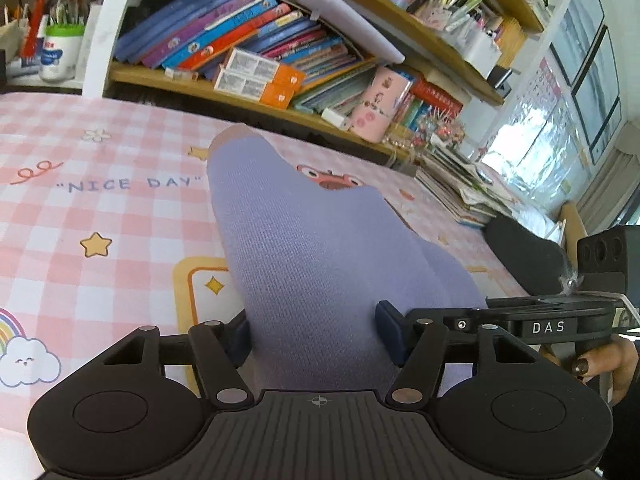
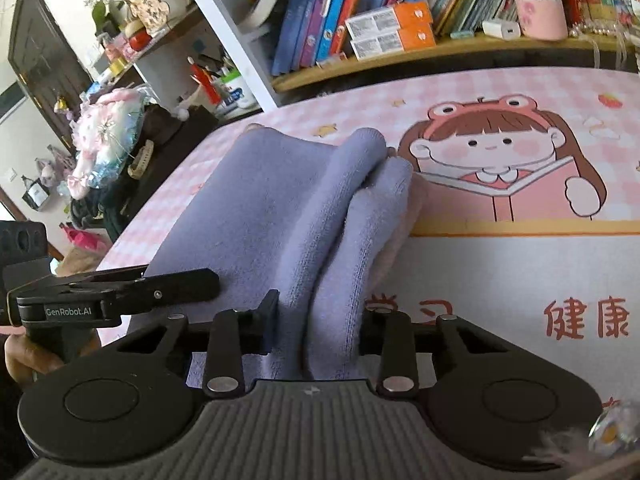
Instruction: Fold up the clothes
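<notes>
A lavender knitted garment point(image 1: 304, 232) lies folded lengthwise on the pink checked table mat point(image 1: 80, 208). Its near end rises into my left gripper point(image 1: 314, 332), which is shut on it, the cloth filling the gap between the pads. In the right wrist view the same garment point(image 2: 272, 200) shows two thick rolled folds. My right gripper point(image 2: 322, 320) is shut on those folds at their near end. A pale pink layer point(image 2: 404, 236) peeks out under the right fold. Both grippers hold the near end side by side.
A wooden shelf of leaning books point(image 1: 260, 52) runs along the table's far side, with a pink tumbler point(image 1: 380, 104) and a pile of papers point(image 1: 460, 196) at its right. A pen cup point(image 1: 60, 52) stands far left. A hand point(image 1: 612, 364) grips the right tool.
</notes>
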